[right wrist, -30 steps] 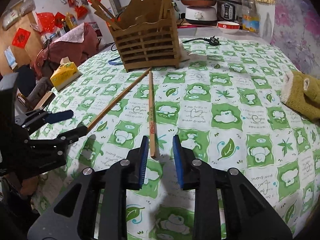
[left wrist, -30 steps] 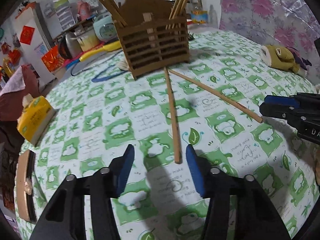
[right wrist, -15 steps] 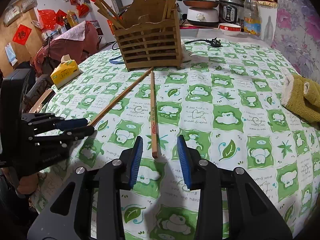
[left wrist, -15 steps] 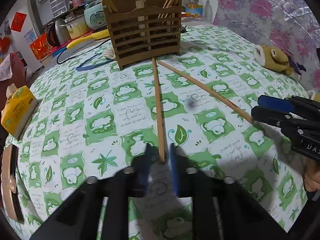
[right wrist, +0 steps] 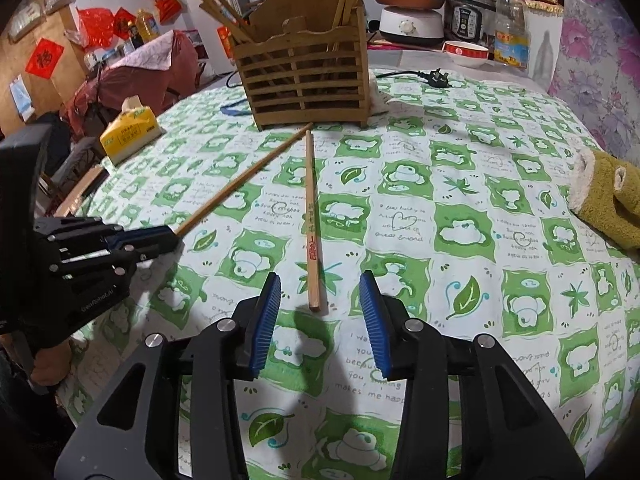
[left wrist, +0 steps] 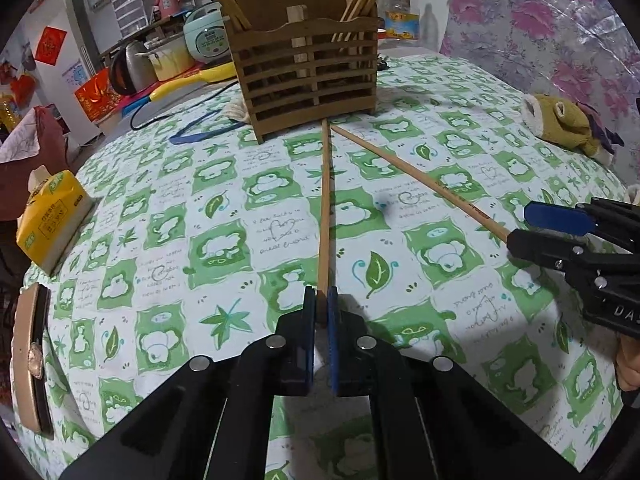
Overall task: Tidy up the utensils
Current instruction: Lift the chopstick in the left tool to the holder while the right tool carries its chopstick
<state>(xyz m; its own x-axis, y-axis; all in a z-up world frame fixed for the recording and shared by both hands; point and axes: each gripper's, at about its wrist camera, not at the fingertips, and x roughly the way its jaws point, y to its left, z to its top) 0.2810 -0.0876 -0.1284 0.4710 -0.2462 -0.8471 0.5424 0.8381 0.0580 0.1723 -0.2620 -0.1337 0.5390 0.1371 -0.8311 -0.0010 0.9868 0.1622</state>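
Observation:
A slatted wooden holder [left wrist: 308, 68] [right wrist: 304, 76] with several chopsticks upright in it stands at the far side of the green-patterned tablecloth. Two loose chopsticks fan out from its base. My left gripper [left wrist: 319, 300] [right wrist: 174, 236] is shut on the near end of one chopstick [left wrist: 325, 208] [right wrist: 244, 180], which still lies on the cloth. My right gripper [right wrist: 319, 292] [left wrist: 518, 226] is opening its jaws. The near end of the other chopstick [right wrist: 311, 216] [left wrist: 420, 178], marked in red, lies between them, and the pads do not touch it.
A yellow tissue pack [left wrist: 52, 216] [right wrist: 130, 136] sits near the table's left edge. An olive plush slipper [left wrist: 564, 124] [right wrist: 608, 200] lies at the right. A plug and cable [right wrist: 436, 78] lie behind the holder, with a blue cord [left wrist: 200, 134] to its left. Appliances crowd the far counter.
My left gripper's jaws closed from wide apart onto the chopstick's near end. My right gripper's jaws spread wider around the other chopstick. Both chopsticks stay where they lay.

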